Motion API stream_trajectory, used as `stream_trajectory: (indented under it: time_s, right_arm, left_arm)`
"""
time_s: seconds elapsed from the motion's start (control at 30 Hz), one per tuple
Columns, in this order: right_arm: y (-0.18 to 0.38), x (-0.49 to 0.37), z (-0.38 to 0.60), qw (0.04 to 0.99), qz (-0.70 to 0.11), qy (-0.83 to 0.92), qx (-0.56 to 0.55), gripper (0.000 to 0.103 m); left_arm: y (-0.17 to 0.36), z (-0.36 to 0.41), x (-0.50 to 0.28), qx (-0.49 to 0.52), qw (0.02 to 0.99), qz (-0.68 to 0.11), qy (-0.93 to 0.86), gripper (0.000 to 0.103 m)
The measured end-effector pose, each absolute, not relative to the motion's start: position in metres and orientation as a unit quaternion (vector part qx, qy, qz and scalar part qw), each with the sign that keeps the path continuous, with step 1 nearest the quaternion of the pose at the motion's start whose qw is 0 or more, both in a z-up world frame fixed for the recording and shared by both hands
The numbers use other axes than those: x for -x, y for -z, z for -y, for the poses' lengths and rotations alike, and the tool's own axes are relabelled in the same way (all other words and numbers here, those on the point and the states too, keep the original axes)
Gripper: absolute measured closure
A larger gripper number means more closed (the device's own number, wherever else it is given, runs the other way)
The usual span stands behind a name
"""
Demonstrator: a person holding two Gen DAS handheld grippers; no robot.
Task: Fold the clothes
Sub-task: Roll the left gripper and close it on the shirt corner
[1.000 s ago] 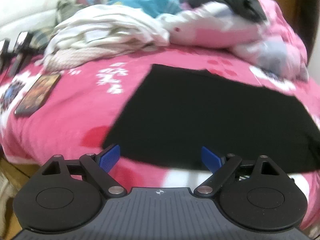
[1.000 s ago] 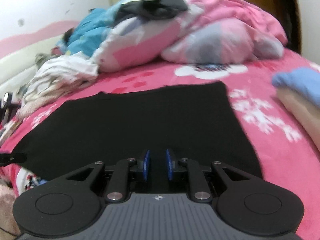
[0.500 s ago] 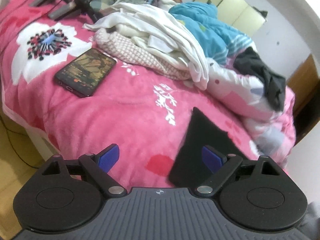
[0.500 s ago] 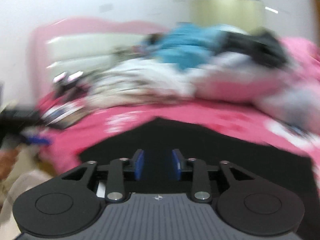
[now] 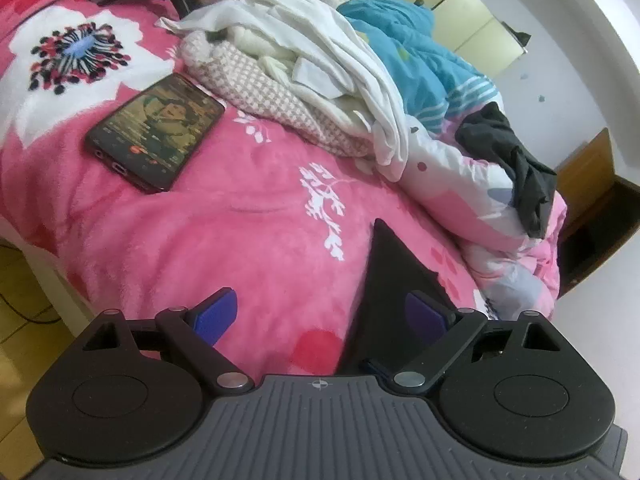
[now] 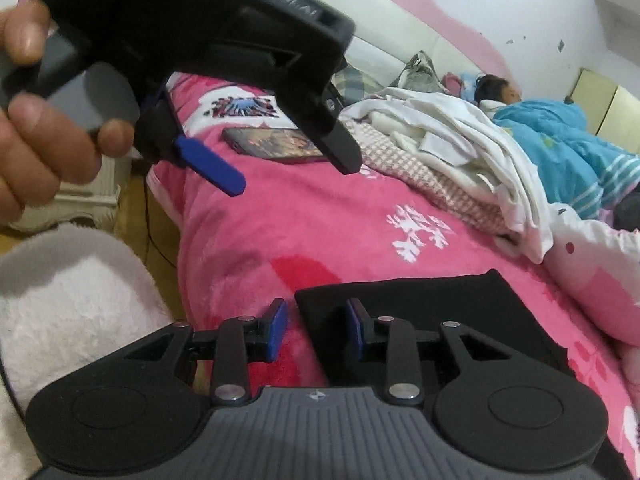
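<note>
A black garment (image 5: 386, 280) lies flat on the pink bedspread (image 5: 224, 232); only its left corner shows in the left wrist view. My left gripper (image 5: 320, 312) is wide open above that corner, with its right pad over the cloth. In the right wrist view the black garment (image 6: 460, 312) spreads to the right. My right gripper (image 6: 316, 328) is open, its jaws astride the garment's near left corner. The left gripper (image 6: 288, 168), held in a hand, hangs open above the bed at upper left.
A phone (image 5: 156, 136) lies on the bedspread at the left. A heap of white and checked clothes (image 5: 304, 76) sits behind it, with a blue quilt (image 5: 416, 56) and a pink pillow carrying dark cloth (image 5: 516, 176). The bed edge and floor are at the left.
Both grippers have swung left to the garment's left corner. My right gripper has opened wider. The left gripper has stayed wide open and now shows in the right wrist view.
</note>
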State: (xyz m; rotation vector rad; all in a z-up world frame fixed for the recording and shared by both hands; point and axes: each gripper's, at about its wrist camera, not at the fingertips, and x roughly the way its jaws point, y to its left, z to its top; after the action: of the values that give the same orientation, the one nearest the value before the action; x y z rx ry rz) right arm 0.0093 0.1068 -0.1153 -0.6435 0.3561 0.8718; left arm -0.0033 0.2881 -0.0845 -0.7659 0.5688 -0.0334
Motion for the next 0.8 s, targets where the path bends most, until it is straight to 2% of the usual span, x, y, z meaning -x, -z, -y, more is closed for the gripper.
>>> stream_trajectory:
  time_s: [0.07, 0.13, 0.37, 0.57, 0.7, 0.8]
  right_arm:
    - [0.11, -0.015, -0.103, 0.85, -0.182, -0.413, 0.271, 0.092]
    - [0.102, -0.02, -0.096, 0.86, -0.194, -0.41, 0.234, 0.098]
    - [0.073, -0.028, -0.061, 0.894, -0.186, -0.384, 0.136, 0.1]
    - [0.06, -0.024, -0.045, 0.902, -0.167, -0.378, 0.122, 0.1]
    - [0.054, -0.023, -0.036, 0.906, -0.16, -0.377, 0.11, 0.1]
    - [0.05, -0.024, -0.033, 0.907, -0.156, -0.38, 0.097, 0.1]
  left_arm:
    - [0.086, -0.29, -0.001, 0.375, 0.886, -0.273, 0.023, 0.011]
    - [0.087, -0.291, -0.006, 0.39, 0.879, -0.272, 0.038, 0.011]
    - [0.094, -0.276, -0.056, 0.463, 0.816, -0.31, 0.151, 0.011]
    - [0.087, -0.251, -0.12, 0.439, 0.8, -0.363, 0.189, 0.013]
    - [0.092, -0.242, -0.161, 0.427, 0.792, -0.393, 0.19, 0.018]
    - [0.101, -0.237, -0.192, 0.422, 0.783, -0.42, 0.18, 0.025]
